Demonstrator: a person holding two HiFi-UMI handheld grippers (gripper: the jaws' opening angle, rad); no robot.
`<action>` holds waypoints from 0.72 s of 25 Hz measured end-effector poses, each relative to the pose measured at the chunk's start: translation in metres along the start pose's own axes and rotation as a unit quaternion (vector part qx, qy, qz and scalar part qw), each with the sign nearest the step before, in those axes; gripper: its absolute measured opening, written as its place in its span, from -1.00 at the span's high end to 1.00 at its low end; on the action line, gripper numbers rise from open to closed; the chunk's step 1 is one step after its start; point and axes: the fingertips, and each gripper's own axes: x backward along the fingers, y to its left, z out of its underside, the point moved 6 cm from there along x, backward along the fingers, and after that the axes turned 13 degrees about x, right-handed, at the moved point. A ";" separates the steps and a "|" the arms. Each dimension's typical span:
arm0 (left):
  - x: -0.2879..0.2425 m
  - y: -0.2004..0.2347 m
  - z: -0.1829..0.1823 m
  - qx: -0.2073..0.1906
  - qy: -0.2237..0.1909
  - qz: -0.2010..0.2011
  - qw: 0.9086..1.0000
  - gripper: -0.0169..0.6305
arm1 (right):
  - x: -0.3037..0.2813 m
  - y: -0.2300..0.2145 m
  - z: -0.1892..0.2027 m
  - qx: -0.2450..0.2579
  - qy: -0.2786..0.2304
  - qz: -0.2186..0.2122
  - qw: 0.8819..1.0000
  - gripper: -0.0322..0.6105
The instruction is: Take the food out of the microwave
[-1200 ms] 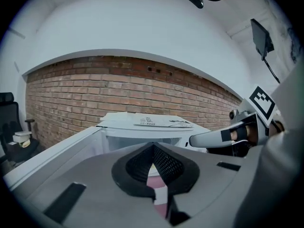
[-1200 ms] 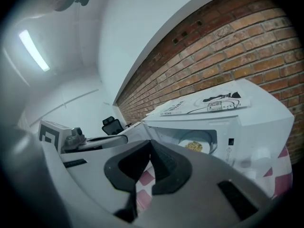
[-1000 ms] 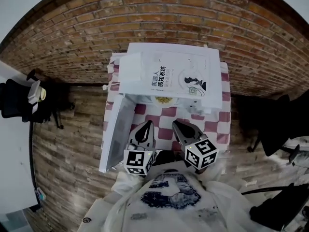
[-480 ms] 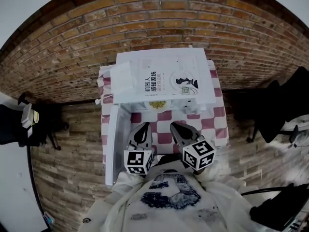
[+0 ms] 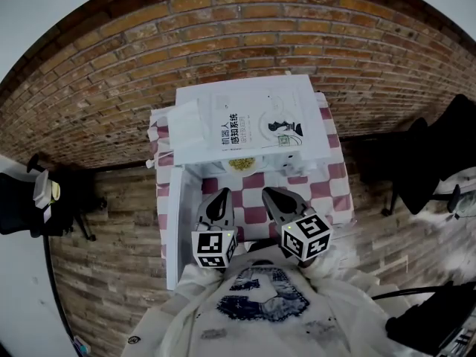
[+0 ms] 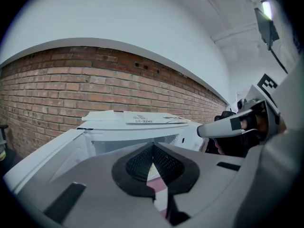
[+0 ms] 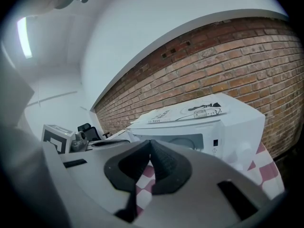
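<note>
A white microwave (image 5: 249, 121) stands on a table with a red-and-white checked cloth (image 5: 327, 192). Its door (image 5: 175, 229) is swung open to the left. A dish of yellowish food (image 5: 242, 163) shows just inside the opening. My left gripper (image 5: 223, 193) and right gripper (image 5: 269, 192) hang side by side over the cloth, short of the opening, both shut and empty. In the left gripper view, the left gripper (image 6: 152, 146) points at the open microwave (image 6: 137, 127). In the right gripper view, the right gripper (image 7: 151, 142) points at the microwave (image 7: 204, 132).
A book (image 5: 264, 125) and a white packet (image 5: 187, 129) lie on top of the microwave. A brick wall (image 5: 238, 43) runs behind the table. Black chairs stand at the left (image 5: 26, 199) and right (image 5: 435, 162).
The head view has shifted, so the microwave and table sit further left and higher in the picture. Both grippers stay shut, side by side before the open door.
</note>
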 end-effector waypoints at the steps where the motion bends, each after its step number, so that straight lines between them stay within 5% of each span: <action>1: -0.001 0.000 0.001 -0.002 0.000 -0.002 1.000 0.92 | 0.000 0.000 0.001 -0.001 0.000 0.001 1.000 0.85; 18: -0.016 0.000 0.017 -0.004 0.015 -0.006 1.000 0.85 | 0.003 -0.012 0.006 -0.009 0.008 0.004 1.000 0.85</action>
